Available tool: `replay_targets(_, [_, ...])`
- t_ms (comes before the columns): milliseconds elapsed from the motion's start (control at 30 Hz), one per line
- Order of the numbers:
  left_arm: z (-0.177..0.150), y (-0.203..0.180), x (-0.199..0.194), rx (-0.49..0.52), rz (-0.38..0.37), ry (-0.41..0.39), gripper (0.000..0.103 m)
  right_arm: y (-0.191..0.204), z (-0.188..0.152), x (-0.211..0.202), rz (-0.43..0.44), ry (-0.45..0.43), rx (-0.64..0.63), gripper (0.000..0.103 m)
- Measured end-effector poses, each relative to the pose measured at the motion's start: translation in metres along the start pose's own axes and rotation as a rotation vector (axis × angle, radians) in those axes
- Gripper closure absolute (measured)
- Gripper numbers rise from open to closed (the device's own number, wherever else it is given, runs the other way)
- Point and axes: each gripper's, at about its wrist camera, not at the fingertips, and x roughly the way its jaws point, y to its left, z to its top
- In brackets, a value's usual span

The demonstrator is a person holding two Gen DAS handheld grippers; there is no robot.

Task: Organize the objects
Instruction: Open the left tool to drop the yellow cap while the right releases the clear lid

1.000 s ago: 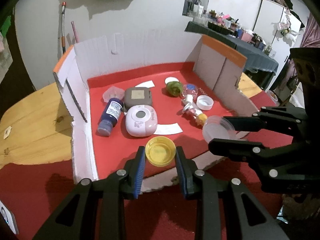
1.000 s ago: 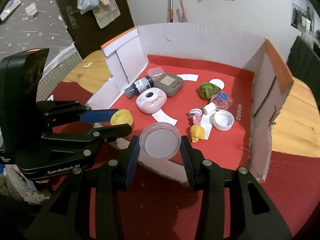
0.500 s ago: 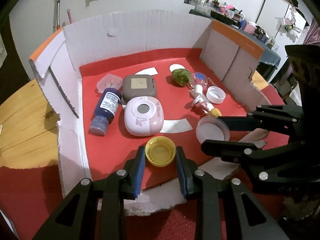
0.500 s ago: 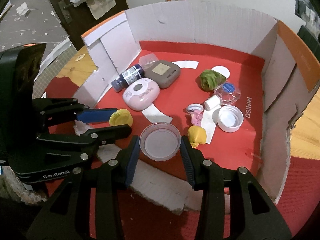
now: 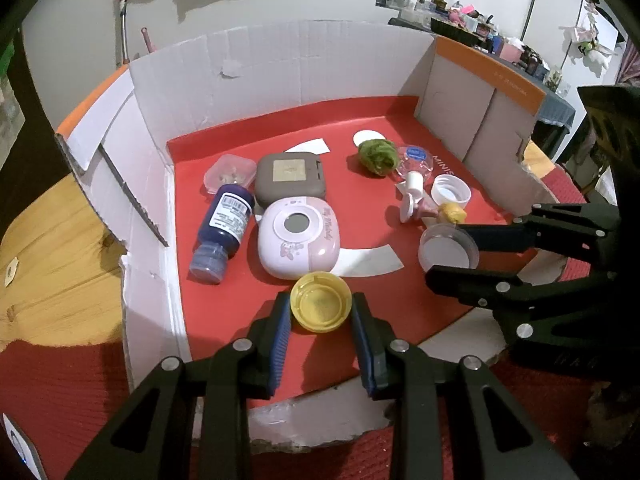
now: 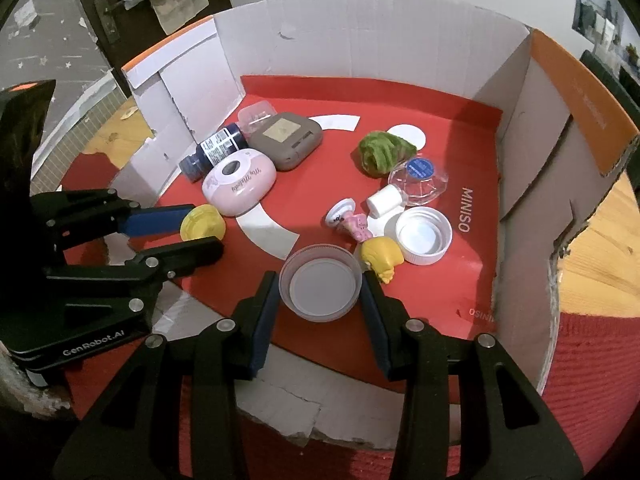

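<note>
One cardboard box (image 5: 248,76) with white walls and a red floor is sitting on a wooden table (image 5: 52,236), its near wall torn low and ragged. Inside it, two flat cases are lying left of centre: one brown case (image 5: 291,178) at the far side and one pink case (image 5: 298,236) touching it on the near side. One dark blue bottle (image 5: 224,228) is lying on its side just left of the pink case, with one small clear container (image 5: 230,172) beyond it; the contents of that container are too blurred to identify. On the right, one green crumpled item (image 6: 382,152), one clear flask with a blue label (image 6: 418,178), one white cap (image 6: 422,234), one pink figure (image 6: 352,222) and one yellow figure (image 6: 382,258) are clustering together. The left gripper (image 5: 320,320) is holding one yellow cap (image 5: 321,306), open side up, over the near floor, its jaws partly apart and pressing the cap's sides. The right gripper (image 6: 320,292) is holding one clear lid (image 6: 320,286) just beside the yellow figure, jaws set wider and clamping its rim.
</note>
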Motion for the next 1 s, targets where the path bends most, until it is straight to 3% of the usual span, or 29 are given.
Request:
replay_targets(333, [0.0,0.001,-0.001,-0.001,0.004,-0.004,0.071,0.0,-0.001,-0.003,-0.001,-0.004,0.0,0.063])
replay_targets(433, [0.0,0.001,-0.002,-0.005,0.009,-0.009,0.067,-0.001,-0.001,-0.004,0.011,-0.009,0.008,0.061])
replay_targets(500, [-0.001,0.002,-0.003,-0.009,0.014,-0.012,0.062,0.001,0.0,-0.004,0.011,-0.017,0.006,0.047])
replay_targets(567, [-0.001,0.002,-0.006,-0.013,0.014,-0.02,0.061,0.003,0.0,-0.006,0.008,-0.028,0.002,0.041])
replay_targets(833, [-0.006,-0.003,-0.025,-0.01,0.055,-0.088,0.047,0.01,-0.004,-0.028,0.012,-0.1,0.014,0.04])
replay_targets(900, [-0.009,-0.004,-0.031,-0.015,0.073,-0.109,0.047,0.011,-0.006,-0.034,0.001,-0.124,0.021,0.029])
replay_targets(1000, [-0.012,-0.003,-0.039,-0.037,0.082,-0.136,0.04,0.013,-0.01,-0.044,-0.011,-0.158,0.034,0.029])
